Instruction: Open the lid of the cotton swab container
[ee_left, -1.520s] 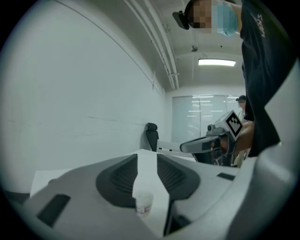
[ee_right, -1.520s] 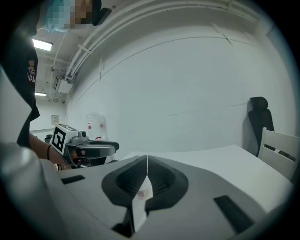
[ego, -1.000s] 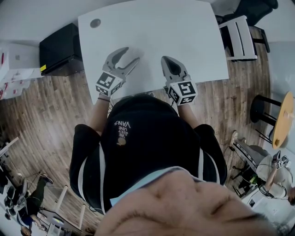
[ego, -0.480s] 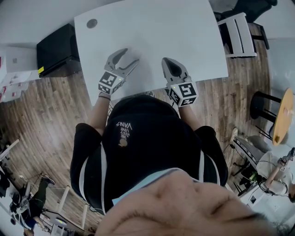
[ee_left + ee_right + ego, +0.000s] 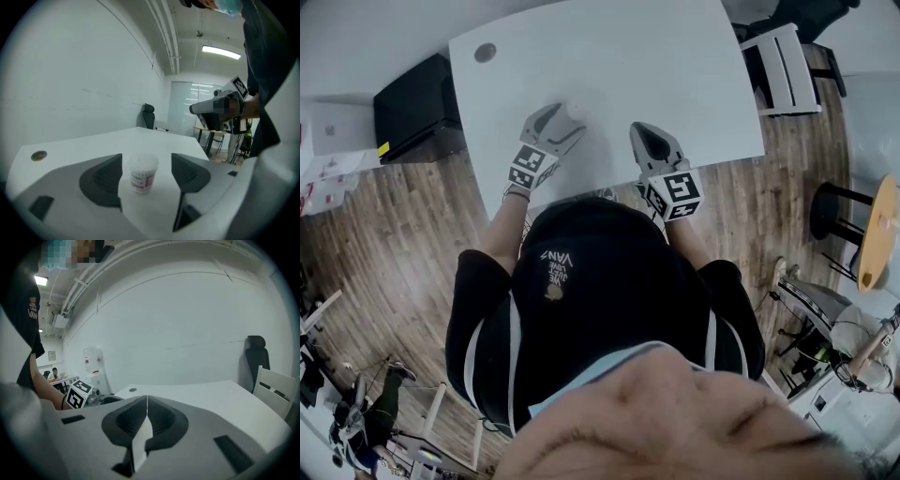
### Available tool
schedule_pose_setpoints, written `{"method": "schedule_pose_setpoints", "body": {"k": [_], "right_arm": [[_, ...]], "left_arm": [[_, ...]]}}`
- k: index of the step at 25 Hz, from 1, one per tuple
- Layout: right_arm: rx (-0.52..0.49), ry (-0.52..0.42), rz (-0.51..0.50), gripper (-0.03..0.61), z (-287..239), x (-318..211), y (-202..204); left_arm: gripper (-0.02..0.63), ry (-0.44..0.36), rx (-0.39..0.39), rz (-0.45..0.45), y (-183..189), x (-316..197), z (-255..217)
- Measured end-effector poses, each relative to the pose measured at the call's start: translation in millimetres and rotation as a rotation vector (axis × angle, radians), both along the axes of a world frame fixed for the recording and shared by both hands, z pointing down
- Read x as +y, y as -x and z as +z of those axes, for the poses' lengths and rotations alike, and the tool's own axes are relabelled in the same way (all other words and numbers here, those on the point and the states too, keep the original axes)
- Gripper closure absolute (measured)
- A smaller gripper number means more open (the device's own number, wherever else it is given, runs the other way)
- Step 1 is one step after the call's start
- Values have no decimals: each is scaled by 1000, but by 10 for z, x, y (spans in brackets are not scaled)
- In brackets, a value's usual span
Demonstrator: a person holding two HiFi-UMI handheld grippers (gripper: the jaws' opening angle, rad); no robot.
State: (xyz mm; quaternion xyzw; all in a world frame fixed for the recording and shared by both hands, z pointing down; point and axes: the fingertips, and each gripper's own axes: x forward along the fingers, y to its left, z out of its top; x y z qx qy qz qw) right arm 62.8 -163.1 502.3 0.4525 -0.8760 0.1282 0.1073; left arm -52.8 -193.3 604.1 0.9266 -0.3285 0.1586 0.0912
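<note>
As left tongs (image 5: 146,164) are opening round container (image 5: 142,176), seemingly untouched, mid table (image 5: 84,143)

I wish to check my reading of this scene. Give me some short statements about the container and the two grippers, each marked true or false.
The container stands upright on the table. True.
The left gripper clamps the container. False: its jaws are opening, and the container stands between them untouched.
The right gripper is shut and empty. True.
The lid lies on the table beside the container. False: the container looks closed, and nothing lies beside it.
</note>
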Motion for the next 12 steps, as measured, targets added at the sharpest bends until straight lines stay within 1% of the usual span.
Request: {"method": "schedule_pose_setpoints", "body": {"k": [9,12], "right_arm": [[7,9,15,566,28,15,-37],[10,11,21,566,32,15,-56]], "left_arm": [[304,30,-36,18,-50,-86,198],[304,49,-65,24,-68,-108,292]]}}
